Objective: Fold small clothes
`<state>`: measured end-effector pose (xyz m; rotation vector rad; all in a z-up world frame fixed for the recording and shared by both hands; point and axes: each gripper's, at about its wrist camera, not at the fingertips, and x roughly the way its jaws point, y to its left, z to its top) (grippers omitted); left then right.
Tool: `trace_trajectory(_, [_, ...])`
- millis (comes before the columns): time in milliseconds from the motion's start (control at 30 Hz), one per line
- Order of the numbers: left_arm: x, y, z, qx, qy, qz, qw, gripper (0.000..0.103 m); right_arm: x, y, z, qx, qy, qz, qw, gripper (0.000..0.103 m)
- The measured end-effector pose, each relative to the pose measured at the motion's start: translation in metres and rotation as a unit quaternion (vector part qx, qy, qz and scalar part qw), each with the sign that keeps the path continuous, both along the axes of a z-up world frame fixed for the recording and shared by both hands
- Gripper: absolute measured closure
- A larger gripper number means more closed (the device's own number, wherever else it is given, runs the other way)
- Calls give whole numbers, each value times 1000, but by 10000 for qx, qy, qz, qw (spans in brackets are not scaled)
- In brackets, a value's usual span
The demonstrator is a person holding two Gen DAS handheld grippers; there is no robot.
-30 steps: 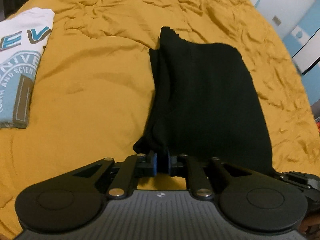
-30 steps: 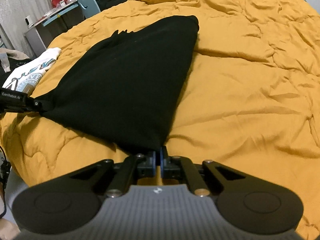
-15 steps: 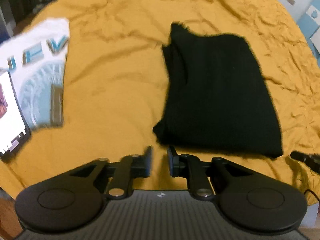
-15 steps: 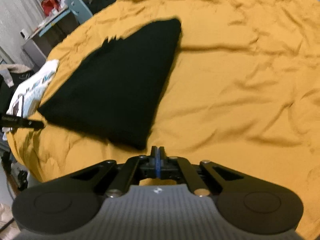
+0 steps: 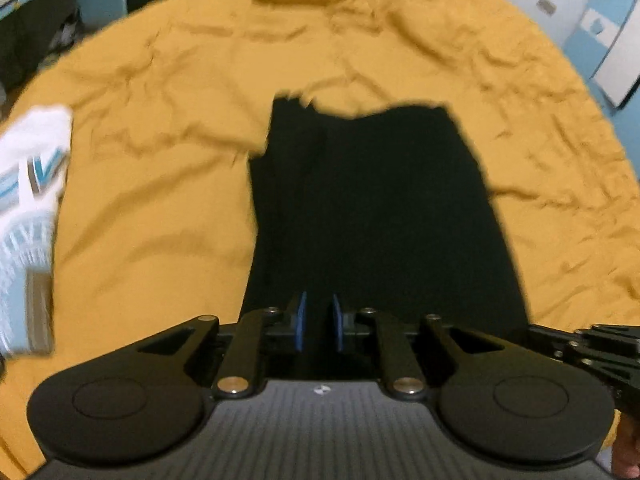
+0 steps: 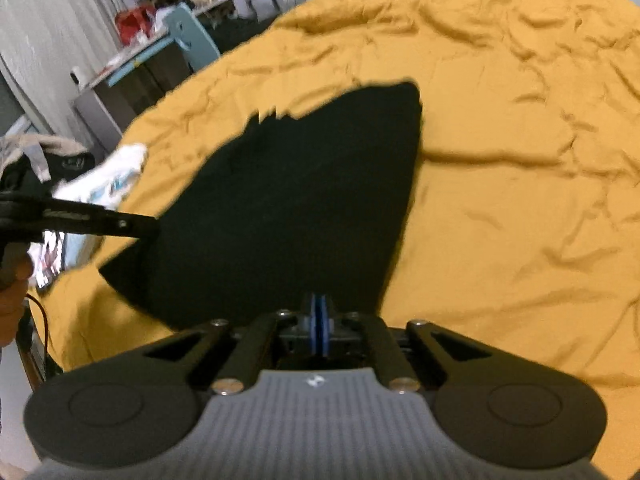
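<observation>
Left wrist view: the left gripper (image 5: 319,322) is seen above the near edge of the folded black garment (image 5: 376,216), which lies flat on the wrinkled mustard-yellow quilt (image 5: 160,208). The blue-padded jaws stand slightly apart, having closed a little within the last half second; nothing is pinched between them. A folded white T-shirt with blue lettering (image 5: 30,208) is cut off at the left border and blurred. The right gripper's black linkage (image 5: 588,350) enters at the right border; its jaws cannot be made out here.

Right wrist view: the right gripper (image 6: 319,326) is shown with its blue pads pressed together and empty, over the garment's (image 6: 296,208) near corner. Only here are seen the left gripper's finger (image 6: 100,220) from the side, near the garment's left edge, the person's hand (image 6: 12,284) holding it, a lit phone screen (image 6: 50,256) partly hidden behind that finger, and furniture beyond the bed. The white T-shirt (image 6: 116,172) appears small and blurred.

Compared with one second earlier, both grippers, then clamped on the garment's near corners, are found released, and the garment rests on the quilt (image 6: 520,220).
</observation>
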<state>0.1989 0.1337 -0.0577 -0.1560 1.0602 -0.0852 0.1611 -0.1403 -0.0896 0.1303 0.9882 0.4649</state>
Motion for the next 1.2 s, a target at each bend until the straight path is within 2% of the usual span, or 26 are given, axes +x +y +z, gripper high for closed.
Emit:
trace_trajectory(67, [-4, 9, -19, -139, 115, 127, 9998, 85, -2, 0, -17, 19, 249, 52, 9997, 103])
trace_trajectory(133, [-9, 19, -25, -338, 137, 197, 9991, 85, -5, 0, -31, 23, 416, 89, 9991, 103])
trace_trajectory(300, [-13, 30, -11, -534, 166, 219, 9982, 85, -4, -11, -27, 188, 515, 68, 9985, 103])
trace_trajectory(400, [-11, 32, 5, -503, -99, 143, 9986, 85, 1, -16, -13, 300, 470, 95, 9984, 103])
trace_trajectory(467, [-12, 37, 18, -598, -502, 67, 9969, 84, 7, -22, -4, 544, 446, -3, 9975, 101])
trace_trajectory(500, [-10, 41, 22, -653, -698, 37, 9954, 80, 13, -24, 0, 633, 408, -75, 9971, 100])
trace_trajectory(533, [-6, 46, 25, -719, -805, 69, 9941, 77, 18, -25, 2, 694, 357, -161, 9968, 97])
trace_trajectory(567, [-2, 51, 26, -819, -872, 156, 9927, 68, 24, -26, 5, 713, 300, -264, 9967, 94])
trace_trajectory(600, [3, 56, 26, -941, -910, 254, 9911, 55, 29, -27, 6, 715, 275, -356, 9964, 85])
trace_trajectory(633, [8, 63, 24, -1096, -907, 395, 9890, 46, 36, -28, 6, 742, 280, -481, 9957, 69])
trace_trajectory(667, [15, 71, 21, -1249, -883, 510, 9869, 33, 42, -29, 6, 831, 316, -595, 9943, 60])
trace_trajectory(700, [19, 76, 18, -1345, -867, 534, 9857, 27, 48, -30, 5, 958, 372, -678, 9924, 58])
trace_trajectory(767, [32, 88, 8, -1552, -709, 521, 9840, 25, 61, -33, 0, 1173, 482, -802, 9887, 49])
trace_trajectory(867, [50, 102, -13, -1931, -439, 614, 9783, 21, 78, -38, -11, 1340, 662, -1004, 9837, 42])
trace_trajectory(933, [57, 108, -25, -2046, -360, 632, 9761, 21, 88, -42, -20, 1459, 791, -1157, 9793, 42])
trace_trajectory(1033, [67, 108, -41, -2171, -213, 587, 9741, 20, 99, -51, -34, 1643, 953, -1371, 9722, 36])
trace_trajectory(1200, [92, 111, -71, -2808, 27, 802, 9564, 20, 120, -61, -53, 1978, 1108, -1534, 9618, 36])
